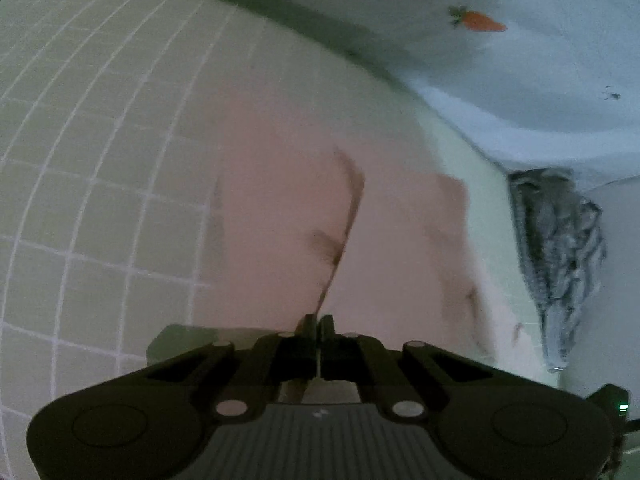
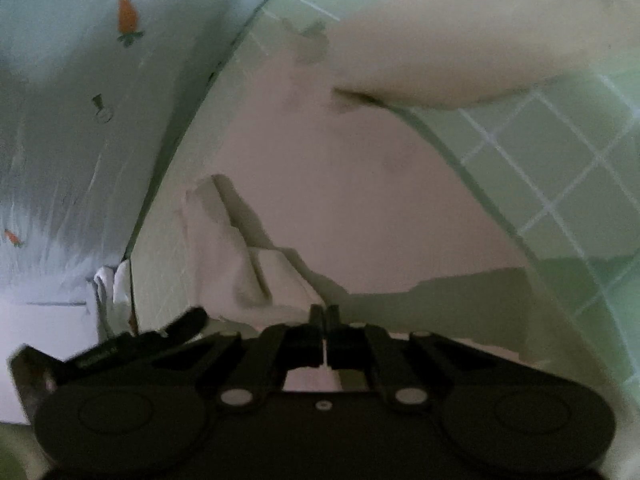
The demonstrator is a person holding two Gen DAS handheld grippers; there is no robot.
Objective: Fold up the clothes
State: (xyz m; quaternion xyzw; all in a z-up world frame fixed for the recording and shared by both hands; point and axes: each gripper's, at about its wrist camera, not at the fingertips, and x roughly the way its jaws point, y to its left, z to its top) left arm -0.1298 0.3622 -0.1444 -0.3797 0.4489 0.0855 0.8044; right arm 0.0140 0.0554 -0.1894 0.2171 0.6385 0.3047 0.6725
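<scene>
A pale pink garment (image 1: 304,200) lies spread over a green checked sheet (image 1: 80,160). My left gripper (image 1: 319,322) is shut on a fold of the pink garment, and a taut crease runs up from its tips. In the right wrist view the same garment (image 2: 340,200) hangs lifted. My right gripper (image 2: 325,314) is shut on its edge, with a bunched white-pink fold (image 2: 256,268) just left of the tips. A bare forearm (image 2: 460,52) crosses the top right.
A pale blue sheet with carrot prints (image 1: 500,40) lies beyond the green one and also shows in the right wrist view (image 2: 80,80). A crumpled grey cloth (image 1: 556,256) sits at the right. Another white cloth (image 2: 112,288) lies at the lower left.
</scene>
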